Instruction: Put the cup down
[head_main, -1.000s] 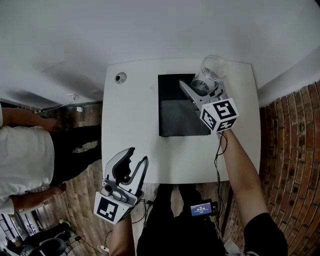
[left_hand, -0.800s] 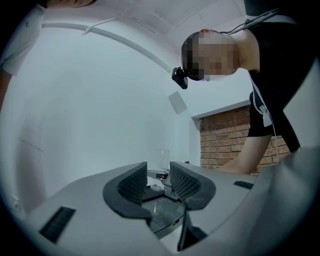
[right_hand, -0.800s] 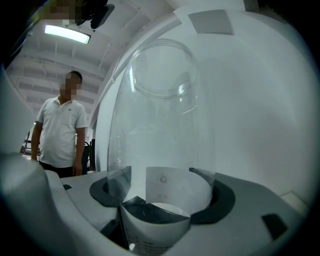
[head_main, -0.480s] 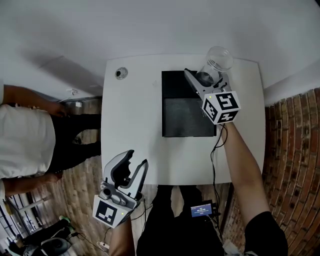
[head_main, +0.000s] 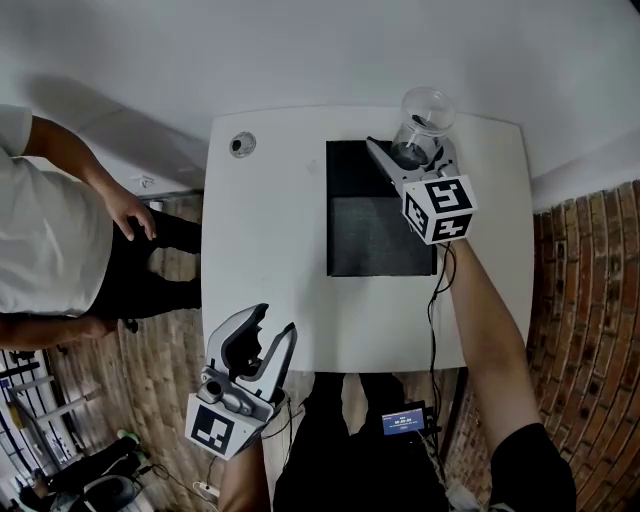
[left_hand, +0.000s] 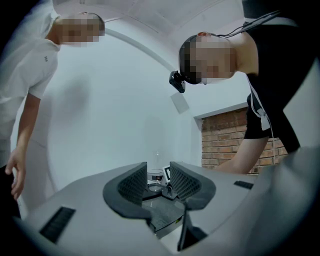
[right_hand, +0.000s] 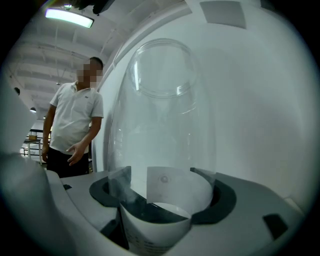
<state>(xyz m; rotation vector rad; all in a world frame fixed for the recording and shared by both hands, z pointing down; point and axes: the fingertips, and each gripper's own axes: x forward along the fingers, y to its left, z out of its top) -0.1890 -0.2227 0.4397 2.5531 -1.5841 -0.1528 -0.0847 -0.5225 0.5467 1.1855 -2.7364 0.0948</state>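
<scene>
starting at the left, the bystander (head_main: 55, 230) has shifted stance, which has nothing to do with the job. the left gripper (head_main: 275, 320) hasn't moved: it hangs off the near edge of the table (head_main: 270, 230), jaws apart, nothing between them. over the far right corner of the mat (head_main: 375, 230), the right gripper (head_main: 408, 155) has pushed a little farther out in the last second. it stays clamped round the base of the cup (head_main: 425, 112), which is tilted, mouth pointing away. i can't tell whether the base touches anything. to my eye the cup is near its spot but not yet set down or let go.
</scene>
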